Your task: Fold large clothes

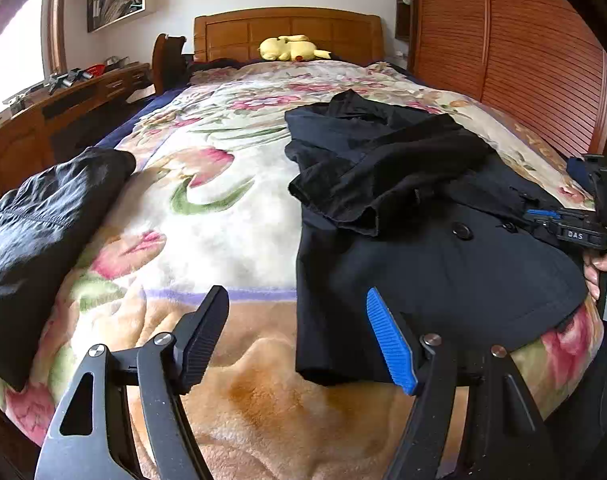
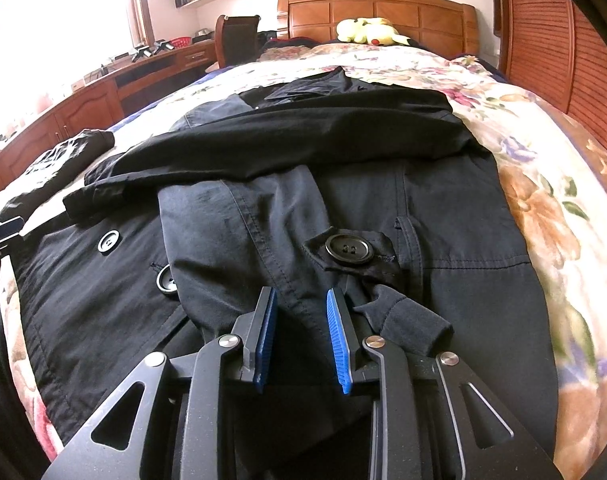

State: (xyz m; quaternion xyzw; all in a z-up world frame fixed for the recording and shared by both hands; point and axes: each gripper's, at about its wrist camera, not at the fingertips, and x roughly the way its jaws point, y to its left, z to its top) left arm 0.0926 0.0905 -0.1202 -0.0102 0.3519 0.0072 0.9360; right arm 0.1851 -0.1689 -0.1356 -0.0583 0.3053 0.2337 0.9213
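Note:
A large black coat [image 1: 423,240] with big buttons lies on the floral bedspread [image 1: 223,208], its sleeves folded across its body. My left gripper [image 1: 297,320] is open and empty, low over the bed beside the coat's lower left corner. My right gripper [image 2: 301,308] shows in its own view, its jaws part open with a fold of the coat [image 2: 263,220] between the blue pads [image 2: 337,332]. It also shows in the left wrist view [image 1: 575,232] at the coat's right edge.
A second dark garment [image 1: 43,232] lies bundled at the bed's left edge. A yellow plush toy [image 1: 291,48] sits by the wooden headboard [image 1: 287,28]. A wooden desk [image 1: 63,104] runs along the left and a slatted wardrobe [image 1: 503,60] along the right.

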